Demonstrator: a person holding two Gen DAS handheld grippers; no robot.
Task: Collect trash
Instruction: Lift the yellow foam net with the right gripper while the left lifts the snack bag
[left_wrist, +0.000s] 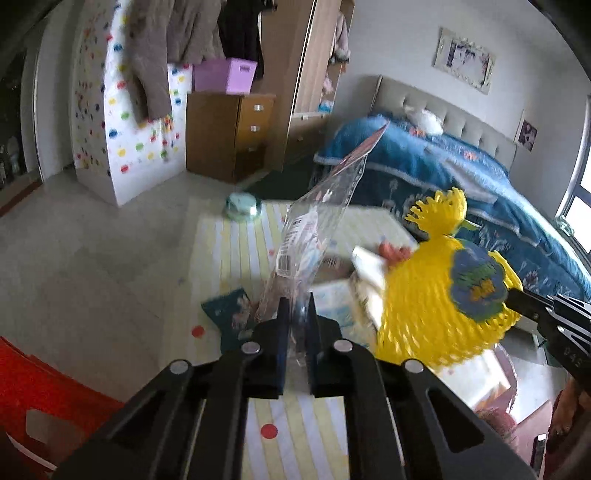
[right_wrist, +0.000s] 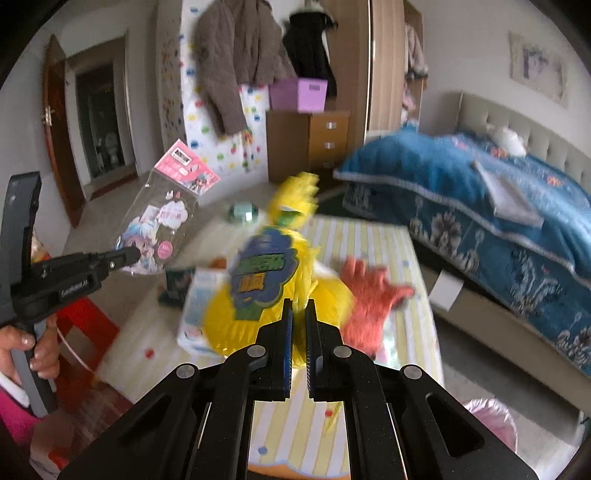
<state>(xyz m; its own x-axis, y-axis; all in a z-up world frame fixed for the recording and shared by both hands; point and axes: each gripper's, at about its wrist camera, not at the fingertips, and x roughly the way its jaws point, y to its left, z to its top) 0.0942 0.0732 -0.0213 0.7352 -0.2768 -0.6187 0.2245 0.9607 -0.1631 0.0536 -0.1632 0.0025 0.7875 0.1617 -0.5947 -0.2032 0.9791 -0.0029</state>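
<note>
Left gripper (left_wrist: 297, 308) right up close on the left wrist view, jaws pinched on the bottom edge of a clear plastic package (left_wrist: 314, 225) held up above the striped mat (left_wrist: 236, 236), with the yellow net bag (left_wrist: 436, 295) hanging just to its right. Over on the right wrist view, the right gripper (right_wrist: 299, 314) is clamped on that net bag above the mat, an orange glove (right_wrist: 369, 299) lying beside it.

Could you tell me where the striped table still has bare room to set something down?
The near strip of the striped table, by the red dots, is bare, as is its far left edge. The middle is crowded: orange glove, white packet, dark card.
</note>
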